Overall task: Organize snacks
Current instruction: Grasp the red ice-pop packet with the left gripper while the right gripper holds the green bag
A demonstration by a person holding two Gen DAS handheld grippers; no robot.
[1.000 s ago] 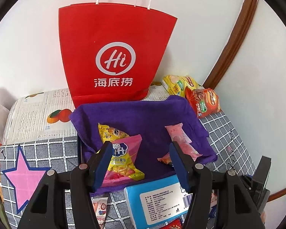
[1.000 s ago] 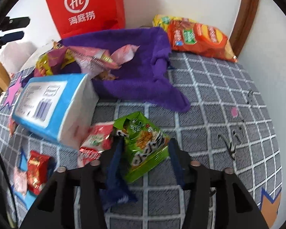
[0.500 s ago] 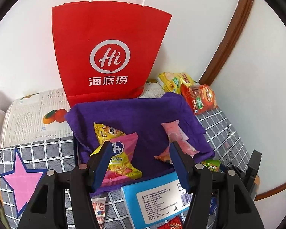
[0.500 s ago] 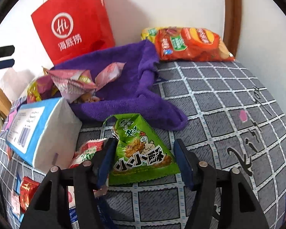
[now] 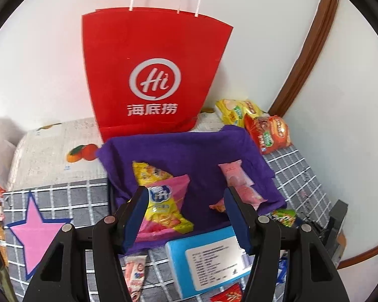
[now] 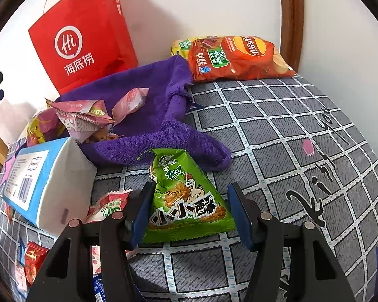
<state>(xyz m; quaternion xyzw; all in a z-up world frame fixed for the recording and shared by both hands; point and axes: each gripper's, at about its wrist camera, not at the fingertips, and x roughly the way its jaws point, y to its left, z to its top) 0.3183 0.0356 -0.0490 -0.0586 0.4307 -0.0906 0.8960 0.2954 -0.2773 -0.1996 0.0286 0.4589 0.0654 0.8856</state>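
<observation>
Right wrist view: the right gripper (image 6: 189, 211) straddles a green triangular foil snack packet (image 6: 186, 198) lying flat on the grey checked tablecloth (image 6: 277, 130), just in front of the crumpled purple towel (image 6: 158, 125). Its left pad appears to touch the packet's edge; the right pad stands clear, so nothing is clamped yet. The packet's long axis runs from its apex, nearest the purple towel, back to its broad base between the jaws, roughly along the line of reach. Left wrist view: the left gripper (image 5: 186, 214) hangs open and empty over the near edge of the purple towel, above a pink-and-yellow snack bag (image 5: 163, 201). The right hand is judged far nearer the green packet.
</observation>
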